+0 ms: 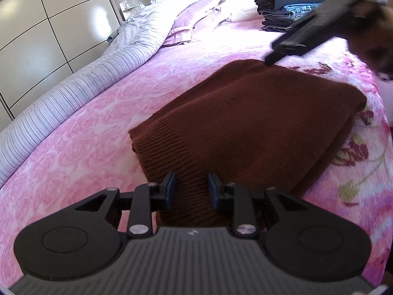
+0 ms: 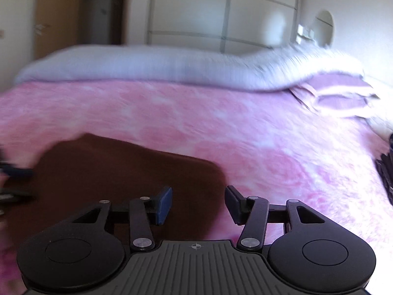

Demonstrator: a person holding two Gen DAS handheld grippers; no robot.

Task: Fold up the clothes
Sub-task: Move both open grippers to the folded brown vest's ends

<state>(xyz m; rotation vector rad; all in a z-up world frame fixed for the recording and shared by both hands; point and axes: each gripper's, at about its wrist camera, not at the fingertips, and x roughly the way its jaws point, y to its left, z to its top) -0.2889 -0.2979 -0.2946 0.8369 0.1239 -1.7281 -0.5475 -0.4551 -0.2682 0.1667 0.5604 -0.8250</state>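
A brown knit sweater (image 1: 245,123) lies folded on the pink blanket (image 1: 86,123), with its ribbed hem nearest me. My left gripper (image 1: 192,186) is open and low over that hem, a finger on each side of the ribbing. In the left wrist view my right gripper (image 1: 270,60) comes in from the upper right, held by a hand (image 1: 368,34), its tip at the sweater's far edge. The blurred right wrist view shows the right gripper (image 2: 199,204) open over the sweater's (image 2: 110,172) near corner, nothing between its fingers.
A stack of folded dark and blue clothes (image 1: 292,5) sits at the far side of the bed. A grey striped duvet (image 1: 73,86) is bunched along the left edge, beside lilac pillows (image 1: 196,19). White wardrobe doors (image 1: 36,36) stand behind the bed.
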